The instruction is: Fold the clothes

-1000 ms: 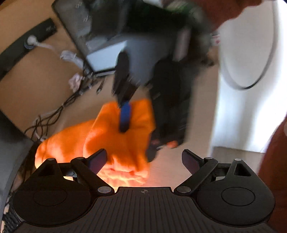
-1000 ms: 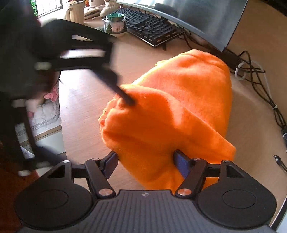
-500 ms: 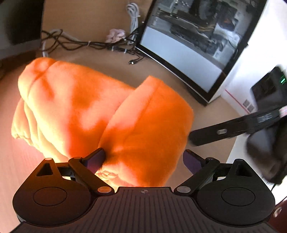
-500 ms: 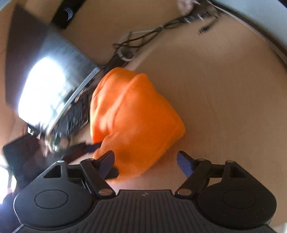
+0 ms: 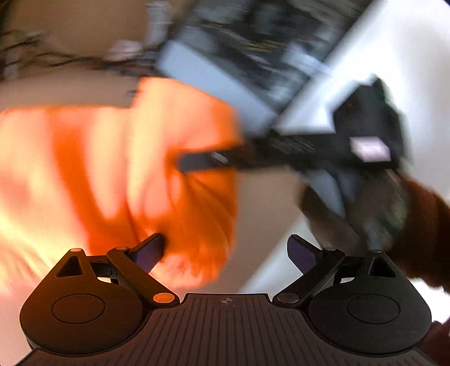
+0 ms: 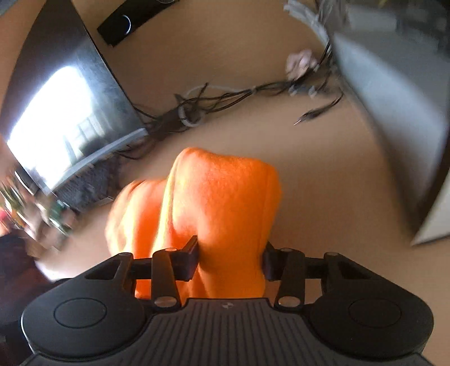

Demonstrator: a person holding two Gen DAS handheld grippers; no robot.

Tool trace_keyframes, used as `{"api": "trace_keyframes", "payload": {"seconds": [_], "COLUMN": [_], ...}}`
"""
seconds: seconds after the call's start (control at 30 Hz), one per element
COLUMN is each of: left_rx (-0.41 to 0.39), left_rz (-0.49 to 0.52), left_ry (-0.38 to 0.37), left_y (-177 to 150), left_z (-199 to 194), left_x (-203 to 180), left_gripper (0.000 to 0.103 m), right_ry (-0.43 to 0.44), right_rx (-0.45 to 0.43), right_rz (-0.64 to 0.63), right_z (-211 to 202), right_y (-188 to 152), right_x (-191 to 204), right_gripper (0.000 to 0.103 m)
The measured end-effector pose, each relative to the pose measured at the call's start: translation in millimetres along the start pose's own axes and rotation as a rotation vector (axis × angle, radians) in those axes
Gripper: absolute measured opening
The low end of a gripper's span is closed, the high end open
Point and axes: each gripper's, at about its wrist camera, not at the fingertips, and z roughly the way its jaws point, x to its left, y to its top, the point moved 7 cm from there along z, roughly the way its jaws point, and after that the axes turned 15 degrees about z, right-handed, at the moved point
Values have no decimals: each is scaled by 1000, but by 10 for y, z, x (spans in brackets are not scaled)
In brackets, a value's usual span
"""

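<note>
An orange fleece garment (image 6: pixel 225 197) lies bunched in thick folds on the tan desk (image 6: pixel 323 183). The jaws of my right gripper (image 6: pixel 230 256) are closing, and both pads press into the near end of one fold. In the blurred left wrist view the garment (image 5: pixel 112 157) fills the left half. My left gripper (image 5: pixel 225 247) stands wide open, its left finger (image 5: pixel 149 250) against the cloth's near edge and its right finger over bare desk. One finger of the right gripper (image 5: pixel 208 162) reaches over the cloth from the right, held by a hand in a dark red sleeve (image 5: pixel 422 225).
A dark monitor (image 6: pixel 70 112) stands at the left with a keyboard (image 6: pixel 92 180) below it. A tangle of cables (image 6: pixel 197 112) runs across the desk behind the garment. A second screen (image 6: pixel 393 112) stands at the right, and a black bar-shaped device (image 6: pixel 123 25) lies at the back.
The right jaws have narrowed onto the orange fold. Both views have rolled. In the left wrist view the right gripper has swung in over the cloth, and that view has blurred.
</note>
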Motion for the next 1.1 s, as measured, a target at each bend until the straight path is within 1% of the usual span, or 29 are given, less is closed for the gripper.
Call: {"api": "trace_keyframes", "payload": {"seconds": [0.03,0.07,0.1,0.13,0.2,0.27,0.3,0.33,0.37,0.43,0.47,0.5,0.53,0.63,0.73,0.83,0.9,0.97,1.0,1.03,1.07,1.1], "left_rx": [-13,-34,-57,-79,-76,-66,-50,-27,-1,54,80,90,95,97,102,103,97,88,84,83,82,78], "left_rz": [34,62,75,66,-19,-113,-157,-185,-203,-232,-234,-232,-230,-248,-278,-299,-321,-349,-361,-370,-382,-398], "left_ry": [-15,-11,10,43,155,272,310,335,346,362,368,368,368,360,349,345,338,323,315,307,294,268], "left_y": [56,124,189,244,246,226,193,148,95,-27,-90,-126,-155,-185,-200,-214,-250,-286,-300,-317,-336,-350], "left_z": [-42,-129,-237,-358,-490,-616,-624,-599,-554,-449,-399,-374,-357,-351,-337,-334,-331,-346,-351,-355,-355,-336], "left_x": [-93,-133,-114,-22,380,805,986,1110,1181,1272,1278,1260,1236,1255,1284,1263,1221,1177,1155,1125,1083,1028], "left_gripper": [96,96,96,96,96,92,86,82,80,76,76,76,76,76,77,77,77,77,77,77,77,77], "right_ry": [-36,-61,-82,-93,-98,-104,-102,-97,-90,-60,-41,-19,2,80,135,182,205,197,183,162,138,106], "right_rx": [-8,-10,-9,-7,-9,-20,-25,-32,-37,-50,-60,-70,-80,-99,-110,-111,-107,-107,-109,-113,-122,-141], "right_rz": [-35,-62,-86,-100,-97,-84,-70,-45,-16,77,136,202,268,457,560,645,648,605,572,526,465,369], "right_z": [-77,-157,-182,-193,-174,-84,-26,4,27,33,15,-13,-42,-99,-70,36,107,153,160,147,119,59], "right_y": [46,59,82,104,112,95,74,52,31,-3,-34,-73,-121,-337,-531,-573,-536,-467,-419,-354,-278,-177], "right_x": [-42,-88,-113,-146,-220,-261,-262,-289,-321,-416,-477,-546,-611,-750,-765,-779,-758,-729,-709,-677,-621,-515], "right_gripper": [40,40,40,40,41,45,48,50,50,54,55,58,62,63,63,64,66,66,62,52,48,44]}}
